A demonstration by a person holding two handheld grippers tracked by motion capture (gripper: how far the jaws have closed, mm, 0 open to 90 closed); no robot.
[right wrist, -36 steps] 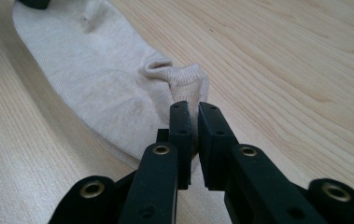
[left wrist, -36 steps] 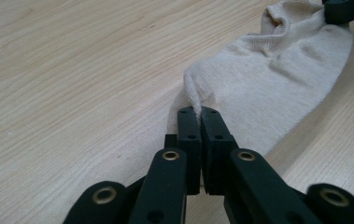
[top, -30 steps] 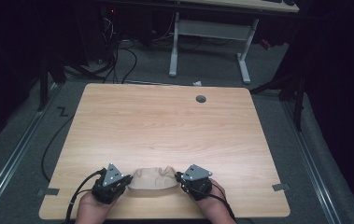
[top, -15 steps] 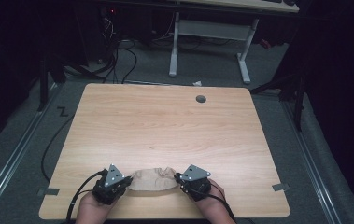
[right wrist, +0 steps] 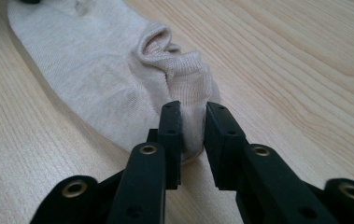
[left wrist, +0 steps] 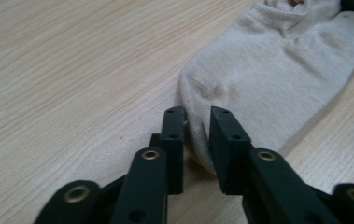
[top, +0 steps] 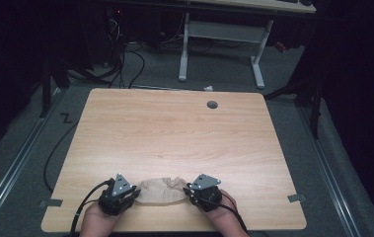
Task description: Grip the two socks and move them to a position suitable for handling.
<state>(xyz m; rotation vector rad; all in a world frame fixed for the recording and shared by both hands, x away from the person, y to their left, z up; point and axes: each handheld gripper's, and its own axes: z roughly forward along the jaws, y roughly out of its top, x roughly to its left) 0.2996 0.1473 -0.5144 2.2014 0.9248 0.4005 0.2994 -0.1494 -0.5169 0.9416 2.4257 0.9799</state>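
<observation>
A beige sock (top: 161, 190) lies flat at the table's (top: 174, 133) near edge, stretched between the two tongs as if to smooth it. The left gripper (left wrist: 196, 122) and right gripper (right wrist: 193, 122) have just been opening, jaws narrowly parted around each end, letting it rest.

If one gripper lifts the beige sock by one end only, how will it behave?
The sock would probably hang limp: it lies flat, with soft folds at the cuff. It looks thin and knitted, so likely very light. The cloth should not slip easily, though it may stretch.
</observation>
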